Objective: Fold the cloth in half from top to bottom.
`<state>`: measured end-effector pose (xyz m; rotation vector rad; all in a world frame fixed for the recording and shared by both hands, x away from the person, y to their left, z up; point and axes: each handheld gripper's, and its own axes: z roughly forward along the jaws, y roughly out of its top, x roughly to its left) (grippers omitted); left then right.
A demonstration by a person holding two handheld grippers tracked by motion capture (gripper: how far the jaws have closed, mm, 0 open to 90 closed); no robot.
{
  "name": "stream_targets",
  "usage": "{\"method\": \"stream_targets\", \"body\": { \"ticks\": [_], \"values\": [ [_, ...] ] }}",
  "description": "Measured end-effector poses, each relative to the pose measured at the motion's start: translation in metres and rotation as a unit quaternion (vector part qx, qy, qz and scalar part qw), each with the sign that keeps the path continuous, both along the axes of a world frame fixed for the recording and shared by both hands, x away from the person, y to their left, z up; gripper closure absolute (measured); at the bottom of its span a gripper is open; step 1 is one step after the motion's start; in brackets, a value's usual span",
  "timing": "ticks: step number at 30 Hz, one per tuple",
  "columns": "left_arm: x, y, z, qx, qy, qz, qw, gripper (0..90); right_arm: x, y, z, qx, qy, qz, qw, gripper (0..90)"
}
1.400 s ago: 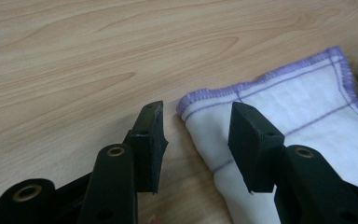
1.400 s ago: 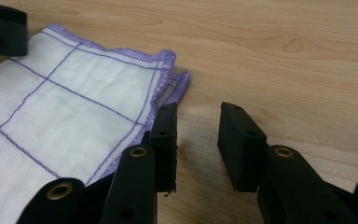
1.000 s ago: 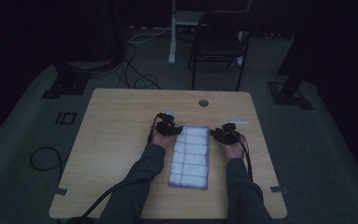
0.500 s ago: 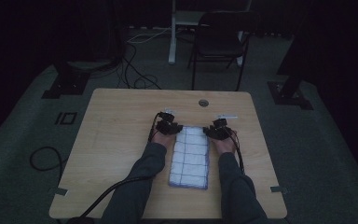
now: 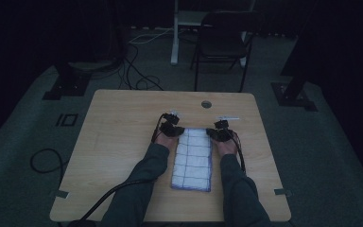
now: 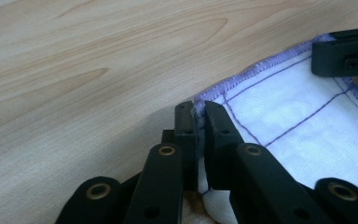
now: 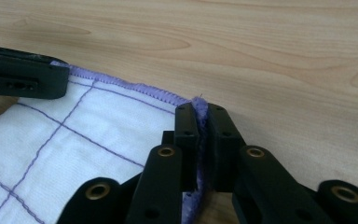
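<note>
A white cloth [image 5: 192, 158] with purple grid lines and a purple hem lies folded on the wooden table [image 5: 123, 137], long side running away from me. My left gripper [image 5: 171, 128] is at its far left corner, my right gripper [image 5: 221, 132] at its far right corner. In the left gripper view the jaws have just been closing and now pinch the hemmed corner of the cloth [image 6: 279, 112], left gripper [image 6: 199, 114] shut on it. In the right gripper view the jaws have likewise just closed on the cloth [image 7: 74, 140], right gripper [image 7: 200, 114] gripping the other corner.
A round cable hole [image 5: 206, 104] and a small white strip [image 5: 231, 118] lie on the table beyond the grippers. A dark chair [image 5: 222, 42] and a white post [image 5: 175, 33] stand behind the table. Cables [image 5: 137, 71] run over the floor at the left.
The right hand has moved left onto the cloth's far right corner. The left hand has stayed at the far left corner.
</note>
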<state>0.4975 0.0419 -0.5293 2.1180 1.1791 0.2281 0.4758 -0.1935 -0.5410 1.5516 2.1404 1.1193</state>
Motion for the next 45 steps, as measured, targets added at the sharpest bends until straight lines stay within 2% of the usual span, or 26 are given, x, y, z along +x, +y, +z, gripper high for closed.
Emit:
{"method": "stream_targets", "body": {
  "ticks": [3, 10, 11, 17, 22, 26, 29, 45],
  "values": [
    [0.001, 0.004, 0.007, -0.017, -0.006, 0.003, 0.9998, 86.8, 0.0, 0.0, 0.005, 0.005, -0.011, 0.005, 0.9999, 86.1],
    [0.001, 0.005, 0.017, -0.023, -0.024, -0.004, 0.9994, 87.0, 0.001, -0.004, 0.015, 0.015, -0.024, 0.007, 0.9996, 86.2],
    [0.001, 0.007, 0.021, -0.031, -0.031, -0.006, 0.999, 87.0, 0.001, -0.004, 0.017, 0.017, -0.027, 0.007, 0.9995, 86.2],
    [0.001, 0.008, 0.035, -0.047, -0.047, -0.006, 0.9978, 86.9, 0.001, -0.006, 0.03, 0.021, -0.046, 0.011, 0.9987, 86.2],
    [-0.001, 0.008, 0.042, -0.055, -0.048, -0.01, 0.9973, 87.0, -0.002, -0.009, 0.036, 0.026, -0.054, 0.014, 0.9981, 86.2],
    [-0.005, 0.009, 0.047, -0.062, -0.056, -0.019, 0.9963, 87.0, -0.007, -0.011, 0.04, 0.032, -0.063, 0.012, 0.9974, 86.2],
    [-0.011, 0.011, 0.05, -0.069, -0.063, -0.023, 0.9954, 86.9, -0.015, -0.014, 0.043, 0.047, -0.072, 0.012, 0.9962, 86.1],
    [-0.039, 0.023, 0.066, -0.088, -0.09, -0.039, 0.9913, 86.8, -0.043, -0.011, 0.064, 0.04, -0.112, 0.042, 0.992, 86.1]
  ]
}}
